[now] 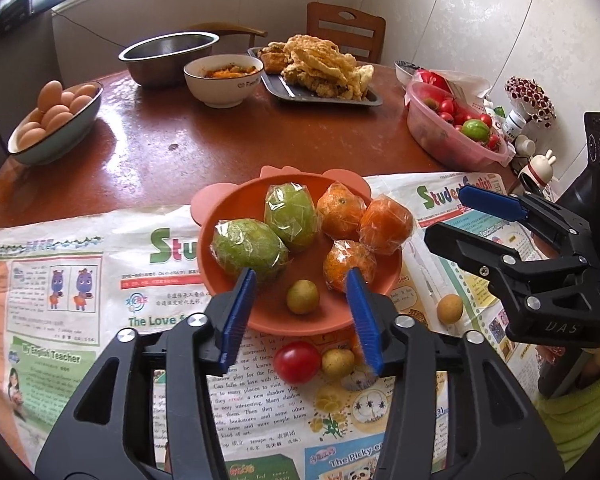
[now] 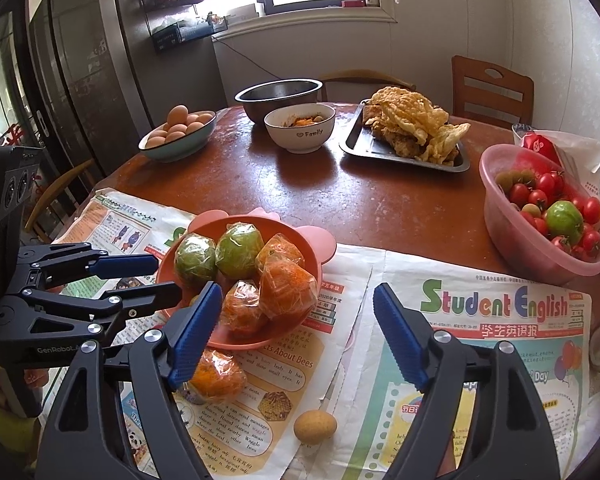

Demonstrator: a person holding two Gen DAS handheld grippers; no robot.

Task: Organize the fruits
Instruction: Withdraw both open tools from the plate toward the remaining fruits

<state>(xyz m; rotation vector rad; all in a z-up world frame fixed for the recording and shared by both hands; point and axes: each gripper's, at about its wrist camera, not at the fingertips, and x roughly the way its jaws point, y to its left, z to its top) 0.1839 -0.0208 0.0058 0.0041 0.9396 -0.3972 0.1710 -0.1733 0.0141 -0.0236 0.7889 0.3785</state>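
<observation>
An orange-pink bowl sits on newspaper and holds two wrapped green fruits, three wrapped oranges and a small yellow-green fruit. My left gripper is open and empty, hovering over the bowl's near rim. Below it on the paper lie a cherry tomato and another small yellow fruit. My right gripper is open and empty to the bowl's right. A wrapped orange lies by its left finger, and a tan small fruit lies between its fingers, nearer the camera.
A pink basin of cherry tomatoes stands at the right. Farther back are a bowl of eggs, a steel bowl, a white bowl and a tray of fried food. Chairs stand behind the table.
</observation>
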